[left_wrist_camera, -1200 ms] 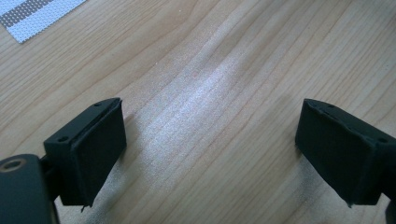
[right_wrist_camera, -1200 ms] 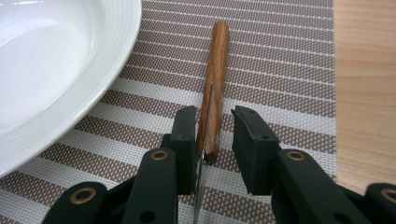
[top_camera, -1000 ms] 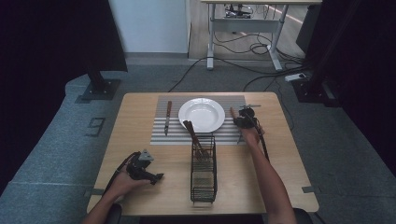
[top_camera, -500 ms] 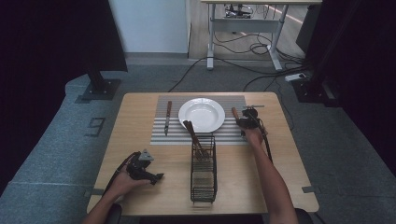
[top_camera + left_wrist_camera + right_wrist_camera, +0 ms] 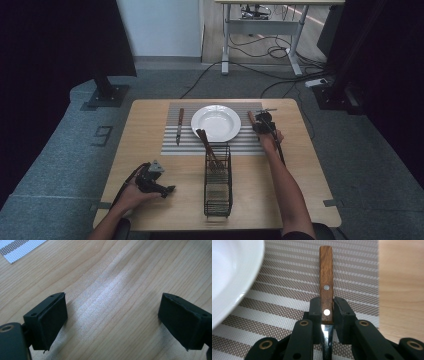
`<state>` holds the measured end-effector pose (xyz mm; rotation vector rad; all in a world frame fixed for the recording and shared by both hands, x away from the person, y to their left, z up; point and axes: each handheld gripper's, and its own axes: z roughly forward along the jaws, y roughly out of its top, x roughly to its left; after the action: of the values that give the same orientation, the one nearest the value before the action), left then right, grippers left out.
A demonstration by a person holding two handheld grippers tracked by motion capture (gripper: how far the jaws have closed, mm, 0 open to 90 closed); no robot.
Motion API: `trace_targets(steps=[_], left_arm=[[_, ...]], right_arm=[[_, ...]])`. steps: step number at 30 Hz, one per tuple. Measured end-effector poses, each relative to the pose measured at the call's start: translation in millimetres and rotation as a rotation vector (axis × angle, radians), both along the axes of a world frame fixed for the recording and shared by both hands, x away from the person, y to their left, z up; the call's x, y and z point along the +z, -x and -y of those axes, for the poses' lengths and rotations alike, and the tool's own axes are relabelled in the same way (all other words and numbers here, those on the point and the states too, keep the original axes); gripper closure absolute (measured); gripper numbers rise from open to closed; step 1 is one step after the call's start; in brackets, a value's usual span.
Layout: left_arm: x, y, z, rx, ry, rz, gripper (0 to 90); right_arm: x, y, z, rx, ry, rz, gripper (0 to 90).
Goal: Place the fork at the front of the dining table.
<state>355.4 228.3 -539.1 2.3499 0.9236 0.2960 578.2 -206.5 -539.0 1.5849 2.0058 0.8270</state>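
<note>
My right gripper (image 5: 327, 311) is shut on a wooden-handled piece of cutlery (image 5: 326, 275); its jaws have just closed a little further on the handle. The riveted handle points away over the striped placemat (image 5: 287, 290), and the metal part runs back between the jaws. From above, this gripper (image 5: 260, 122) hovers just right of the white plate (image 5: 197, 122). My left gripper (image 5: 167, 189) rests low at the table's near left, open, with bare wood between its pads (image 5: 112, 315).
A wood-handled knife (image 5: 179, 125) lies on the placemat (image 5: 170, 147) left of the plate. A black wire basket (image 5: 218, 185) stands in the table's middle with wooden-handled utensils (image 5: 205, 142) leaning out. The plate's rim (image 5: 229, 272) is close to the right gripper.
The right gripper has barely shifted beside the plate, still holding the wooden handle. The left hand and gripper stay where they were.
</note>
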Motion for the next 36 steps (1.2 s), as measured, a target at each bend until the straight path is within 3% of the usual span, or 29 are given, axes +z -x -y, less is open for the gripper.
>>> trace_targets(steps=[11, 12, 16, 18, 21, 26, 28, 33, 36], left_arm=[[0.1, 0.1, -0.4, -0.003, 0.000, 0.000, 8.7], [0.1, 0.1, -0.4, -0.003, -0.001, -0.001, 8.7], [0.1, 0.1, -0.4, -0.002, -0.001, -0.001, 8.7], [0.3, 0.0, -0.2, -0.003, -0.002, -0.002, 8.7], [0.3, -0.1, -0.2, -0.003, -0.002, -0.003, 8.7], [0.7, -0.3, -0.1, -0.005, -0.008, -0.005, 8.7], [0.8, -0.1, 0.2, -0.002, -0.008, -0.006, 8.7], [0.9, 0.3, 0.5, -0.001, -0.010, -0.006, 8.8], [0.9, 0.2, 0.4, -0.002, -0.010, -0.006, 8.7]], right_arm=[[-1.4, -16.0, -7.5, -0.025, -0.009, 0.000, 75.8], [-1.4, -15.5, -7.0, -0.032, -0.018, -0.001, 69.2], [2.0, -12.0, -3.7, -0.029, -0.051, -0.002, 65.0], [9.3, -3.1, 0.0, -0.027, -0.060, 0.036, 61.1], [15.4, 7.0, 3.6, 0.004, -0.067, 0.010, 55.9], [22.0, 24.8, 12.6, 0.017, -0.075, 0.014, 53.5], [26.8, 41.1, 19.6, 0.027, -0.068, 0.018, 52.8], [31.4, 62.4, 27.8, 0.057, -0.086, 0.030, 51.7], [32.1, 67.9, 29.4, 0.067, -0.094, 0.020, 50.5]])
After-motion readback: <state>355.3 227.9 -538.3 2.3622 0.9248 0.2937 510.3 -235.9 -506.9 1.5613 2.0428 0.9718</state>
